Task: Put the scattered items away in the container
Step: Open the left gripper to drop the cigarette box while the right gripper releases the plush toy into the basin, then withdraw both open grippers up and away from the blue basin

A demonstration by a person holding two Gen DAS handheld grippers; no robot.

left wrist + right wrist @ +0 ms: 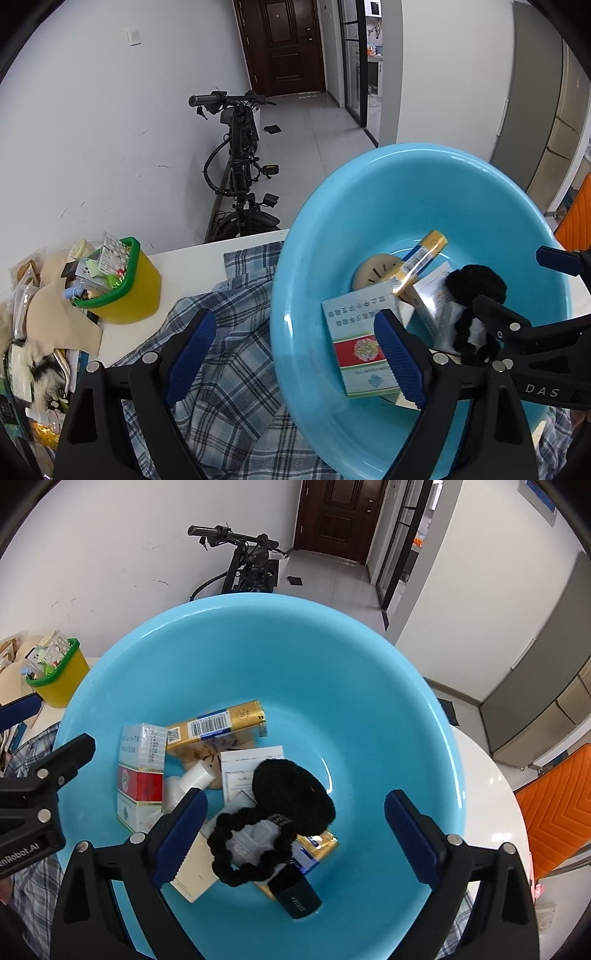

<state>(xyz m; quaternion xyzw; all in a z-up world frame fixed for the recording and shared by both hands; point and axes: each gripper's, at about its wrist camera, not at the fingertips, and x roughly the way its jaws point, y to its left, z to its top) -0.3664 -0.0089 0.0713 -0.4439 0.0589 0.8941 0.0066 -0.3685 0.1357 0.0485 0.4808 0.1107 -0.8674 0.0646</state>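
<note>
A large light-blue basin (332,221) (369,683) stands on the white table. It holds a red, white and green box (140,775), a gold box (218,723), a white bottle (192,779), a paper sheet (247,764), a black fuzzy puff (291,790), a black scrunchie (229,860) and a dark blue case (295,897). My right gripper (297,836) hangs open over the scrunchie, its pads clear of everything. My left gripper (295,354) is open astride the basin's near rim, one finger over the plaid shirt (229,369), the other inside by the box (354,343).
A yellow bin with a green rim (125,291) (59,679), stuffed with packets, stands at the left. Beside it lies a heap of packets and fur (29,332). An orange chair (554,812) is at the right. An electric bike (240,166) leans on the wall behind.
</note>
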